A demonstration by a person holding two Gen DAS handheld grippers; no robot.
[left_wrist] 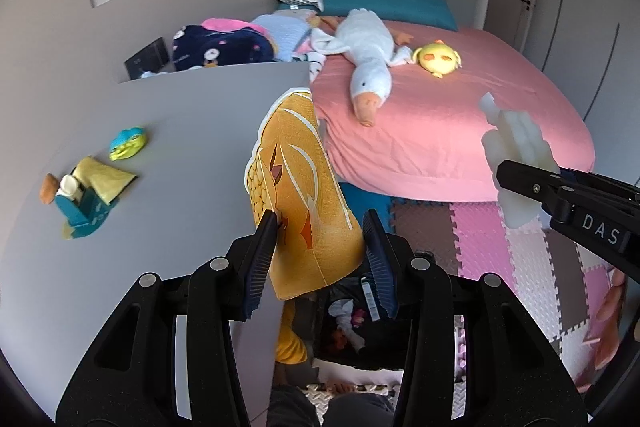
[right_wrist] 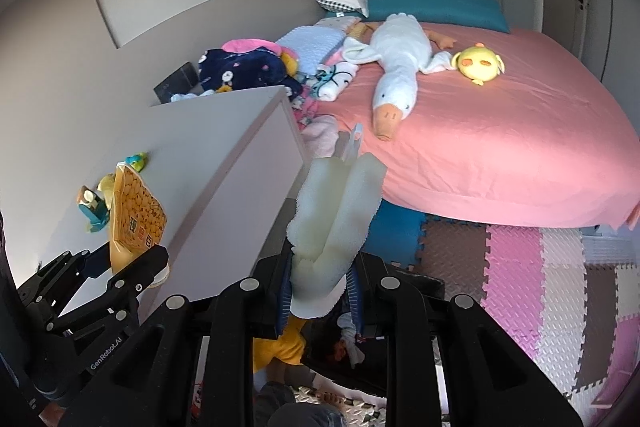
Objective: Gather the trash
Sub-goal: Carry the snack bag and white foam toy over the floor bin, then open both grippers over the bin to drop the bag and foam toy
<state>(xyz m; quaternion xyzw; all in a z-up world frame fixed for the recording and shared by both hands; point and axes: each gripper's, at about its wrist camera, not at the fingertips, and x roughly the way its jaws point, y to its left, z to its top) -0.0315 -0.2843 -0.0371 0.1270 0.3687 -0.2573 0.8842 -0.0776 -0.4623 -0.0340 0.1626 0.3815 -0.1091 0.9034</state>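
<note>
Trash in both tools: the left gripper (left_wrist: 320,251) is clamped on an orange snack bag (left_wrist: 300,187), held up over the edge of the grey table (left_wrist: 180,131), while the right gripper (right_wrist: 320,291) pinches a folded piece of white foam (right_wrist: 332,215) beside the pink bed (right_wrist: 500,147). Below both, a dark bin (left_wrist: 352,327) sits on the foam floor mat (right_wrist: 540,287).
</note>
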